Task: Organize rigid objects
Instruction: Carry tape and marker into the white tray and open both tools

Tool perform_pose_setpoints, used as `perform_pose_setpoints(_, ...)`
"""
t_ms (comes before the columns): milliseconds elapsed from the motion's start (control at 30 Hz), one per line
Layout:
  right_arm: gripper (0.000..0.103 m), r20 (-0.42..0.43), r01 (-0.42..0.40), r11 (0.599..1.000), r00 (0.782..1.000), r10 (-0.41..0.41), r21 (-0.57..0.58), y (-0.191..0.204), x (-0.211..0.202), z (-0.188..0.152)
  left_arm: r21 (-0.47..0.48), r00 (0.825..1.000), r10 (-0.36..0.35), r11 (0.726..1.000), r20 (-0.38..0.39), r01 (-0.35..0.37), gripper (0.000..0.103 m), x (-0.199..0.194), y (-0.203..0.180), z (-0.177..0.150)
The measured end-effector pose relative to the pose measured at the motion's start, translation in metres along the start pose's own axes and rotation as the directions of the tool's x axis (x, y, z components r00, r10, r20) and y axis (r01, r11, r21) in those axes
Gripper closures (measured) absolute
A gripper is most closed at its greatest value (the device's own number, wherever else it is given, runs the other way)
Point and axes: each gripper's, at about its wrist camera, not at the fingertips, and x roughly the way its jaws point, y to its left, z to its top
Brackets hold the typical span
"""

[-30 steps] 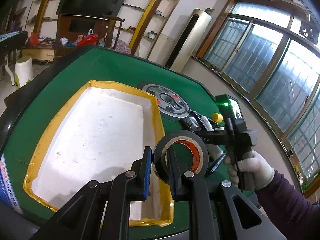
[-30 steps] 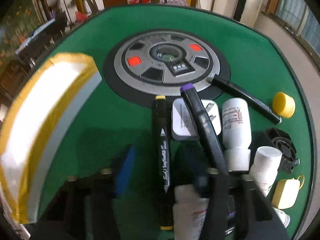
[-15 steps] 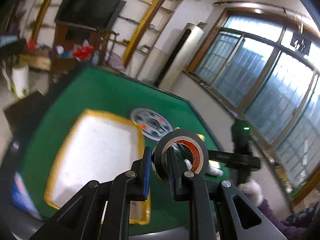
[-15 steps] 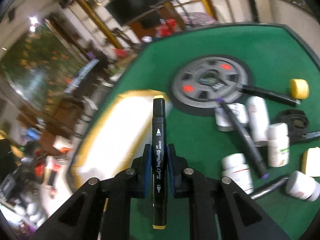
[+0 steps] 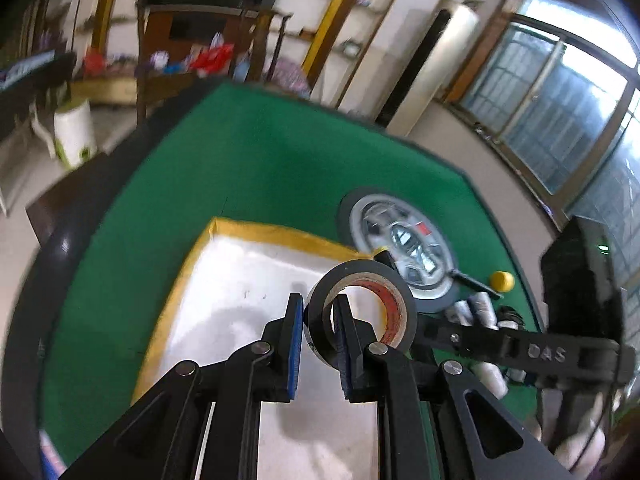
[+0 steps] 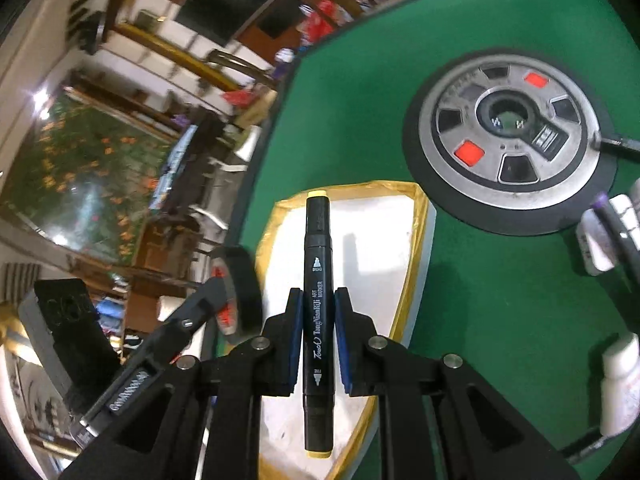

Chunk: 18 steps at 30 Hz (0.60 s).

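My left gripper (image 5: 318, 322) is shut on the wall of a black tape roll (image 5: 362, 306) with a reddish core, held upright over the white tray (image 5: 240, 280) edged in yellow tape. My right gripper (image 6: 318, 316) is shut on a black marker with yellow ends (image 6: 318, 280), lengthwise between the pads, above the same tray (image 6: 368, 248). In the right wrist view the left gripper with the tape roll (image 6: 236, 280) is at the lower left. In the left wrist view the right gripper's body (image 5: 576, 292) and its holder's hand are at the right edge.
A round grey dial with red squares (image 6: 508, 136) is set in the green felt table (image 6: 352, 120). White bottles (image 6: 618, 384), a purple-capped marker (image 6: 616, 224) and a white adapter lie at the right. A yellow cap (image 5: 502, 280) and more bottles (image 5: 476, 308) sit beyond the tape roll.
My right gripper closed on the yellow-ended marker, lifted it off the felt and carried it left over the tray. My left gripper swung with the tape roll, staying above the tray.
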Motion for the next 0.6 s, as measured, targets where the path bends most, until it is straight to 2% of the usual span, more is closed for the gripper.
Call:
perform_pose_setpoints(167, 0.088, 0.004, 0.076, 0.996, 0.997, -0.076, 0.036, -0.01, 0.018, 0.008, -0.037, 0.998, 0.016, 0.999, -0.06, -0.018, 0.088, 0.038, 0.008, -0.001)
perform_pose_setpoints(400, 0.088, -0.008, 0.095, 0.995, 0.996, -0.094, 0.041, -0.02, 0.03, 0.01, -0.061, 0.997, -0.01, 0.998, -0.078, 0.005, 0.088, 0.053, 0.011, -0.002)
perform_pose_setpoints(433, 0.088, -0.011, 0.103, 0.994, 0.995, -0.102, 0.031, -0.018, 0.03, 0.01, -0.07, 0.997, -0.013, 0.998, -0.081, 0.007, 0.085, 0.053, 0.011, -0.001)
perform_pose_setpoints(500, 0.087, -0.014, 0.118, 0.993, 0.993, -0.118, 0.021, -0.015, 0.033, 0.009, -0.095, 0.997, -0.034, 0.995, -0.073, 0.027, 0.073, 0.055, 0.013, -0.001)
perform_pose_setpoints(533, 0.083, -0.011, 0.121, 0.993, 0.993, -0.12, 0.017, -0.012, 0.034, 0.008, -0.106, 0.997, -0.034, 0.994, -0.063, 0.027, 0.062, 0.053, 0.015, -0.001)
perform_pose_setpoints(567, 0.079, -0.001, 0.128, 0.992, 0.992, -0.128, 0.004, -0.01, 0.033, 0.008, -0.111, 0.998, -0.029, 0.994, -0.052, 0.023, 0.057, 0.051, 0.017, -0.002)
perform_pose_setpoints(600, 0.076, 0.009, 0.14, 0.99, 0.99, -0.14, -0.013, -0.007, 0.033, 0.007, -0.116, 0.999, -0.028, 0.993, -0.043, 0.023, 0.057, 0.049, 0.018, -0.001)
